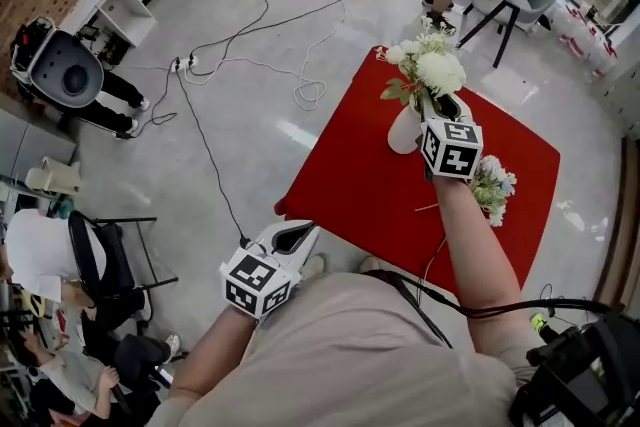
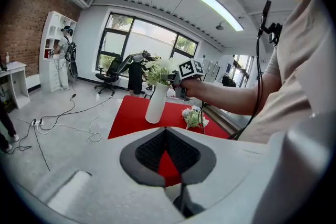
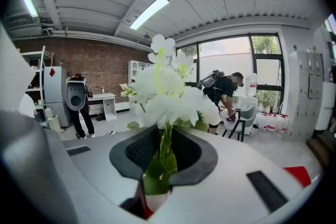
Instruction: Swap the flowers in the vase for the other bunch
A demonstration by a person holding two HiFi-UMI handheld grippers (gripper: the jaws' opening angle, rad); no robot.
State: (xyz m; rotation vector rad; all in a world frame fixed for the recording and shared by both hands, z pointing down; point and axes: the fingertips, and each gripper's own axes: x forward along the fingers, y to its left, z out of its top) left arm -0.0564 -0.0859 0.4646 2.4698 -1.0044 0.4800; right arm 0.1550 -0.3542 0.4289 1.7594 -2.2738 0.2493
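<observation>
A white vase (image 1: 404,131) stands on the red table (image 1: 345,190) and holds a bunch of white flowers (image 1: 431,67). My right gripper (image 1: 447,107) reaches in from the right just above the vase mouth, its jaws shut on the green stems (image 3: 164,157) under the blooms (image 3: 169,93). The other bunch (image 1: 493,183), pale with a bluish tint, lies on the table to the right of the vase, by my right forearm. My left gripper (image 1: 299,236) hovers shut and empty off the table's near left corner, pointing at the vase (image 2: 156,105).
Cables (image 1: 300,90) trail over the grey floor left of the table. A chair (image 1: 505,3) stands beyond the far edge, with a person next to it. A black chair (image 1: 100,265) and seated people are at the left, and a white desk (image 1: 105,5) at the far left.
</observation>
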